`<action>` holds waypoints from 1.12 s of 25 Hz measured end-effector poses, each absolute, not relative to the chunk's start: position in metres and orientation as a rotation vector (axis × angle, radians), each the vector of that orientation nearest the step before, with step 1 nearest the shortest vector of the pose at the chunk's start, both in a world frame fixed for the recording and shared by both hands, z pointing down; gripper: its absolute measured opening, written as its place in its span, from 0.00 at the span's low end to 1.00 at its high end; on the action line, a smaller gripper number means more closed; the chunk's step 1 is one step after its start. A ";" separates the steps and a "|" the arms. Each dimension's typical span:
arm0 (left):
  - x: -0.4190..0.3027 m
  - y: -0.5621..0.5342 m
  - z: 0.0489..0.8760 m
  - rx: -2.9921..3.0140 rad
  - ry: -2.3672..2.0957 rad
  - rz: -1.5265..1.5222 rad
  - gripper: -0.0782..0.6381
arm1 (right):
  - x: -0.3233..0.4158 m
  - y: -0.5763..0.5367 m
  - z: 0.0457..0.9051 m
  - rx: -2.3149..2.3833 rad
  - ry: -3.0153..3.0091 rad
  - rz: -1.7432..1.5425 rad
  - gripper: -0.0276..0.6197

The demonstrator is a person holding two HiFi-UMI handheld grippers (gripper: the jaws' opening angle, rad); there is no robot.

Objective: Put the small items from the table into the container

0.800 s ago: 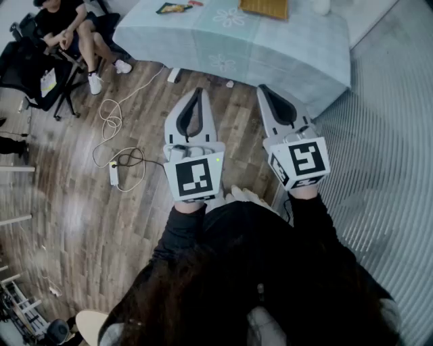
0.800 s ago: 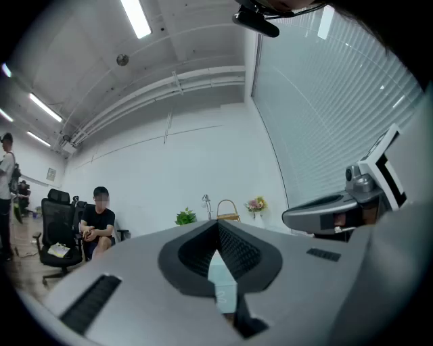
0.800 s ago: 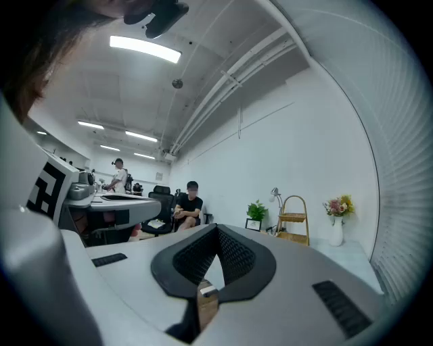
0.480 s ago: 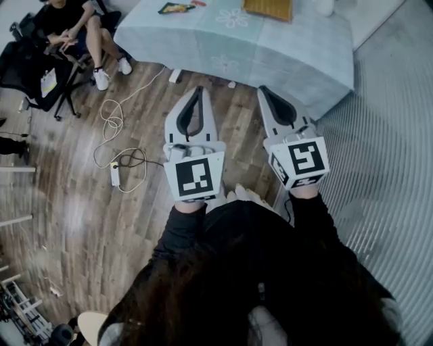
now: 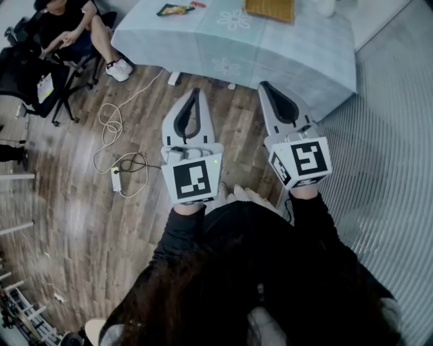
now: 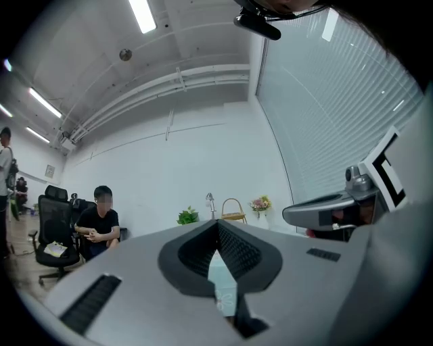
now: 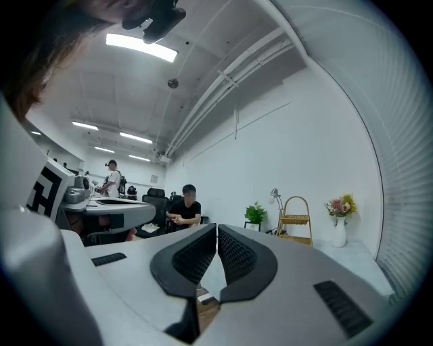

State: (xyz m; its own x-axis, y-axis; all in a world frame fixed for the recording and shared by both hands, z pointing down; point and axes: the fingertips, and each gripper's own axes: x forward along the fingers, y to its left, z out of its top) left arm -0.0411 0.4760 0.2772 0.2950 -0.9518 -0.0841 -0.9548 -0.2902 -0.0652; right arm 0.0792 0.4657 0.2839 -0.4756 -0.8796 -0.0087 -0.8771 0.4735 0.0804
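Observation:
A table under a pale blue cloth (image 5: 284,47) stands ahead at the top of the head view. On it lie a dark packet (image 5: 174,9) and a small red item (image 5: 196,4) at the far left. A yellow-brown container (image 5: 269,8) sits near its far edge. My left gripper (image 5: 195,91) and right gripper (image 5: 263,85) are held level side by side over the wooden floor, short of the table. Both are shut with nothing between their jaws. In the left gripper view the left gripper (image 6: 217,222) has its tips together. The right gripper (image 7: 216,228) looks the same in its own view.
A person sits on a black chair (image 5: 67,34) at the left. Cables and a power strip (image 5: 115,177) lie on the floor. Window blinds (image 5: 385,169) run along the right. A wire basket (image 7: 295,217), a plant (image 7: 255,215) and a vase of flowers (image 7: 339,215) stand by the far wall.
Both grippers stay shut in nearly the same place. The head view has shifted slightly, and the seated person's feet have moved.

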 end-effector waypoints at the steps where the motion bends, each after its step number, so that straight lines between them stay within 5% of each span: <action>1: -0.044 0.473 0.277 -2.445 1.807 0.044 0.11 | 0.077 0.463 0.283 1.598 -2.671 -0.121 0.08; 28: -0.088 0.412 0.280 -2.477 1.749 0.062 0.11 | 0.033 0.400 0.286 1.633 -2.648 -0.130 0.08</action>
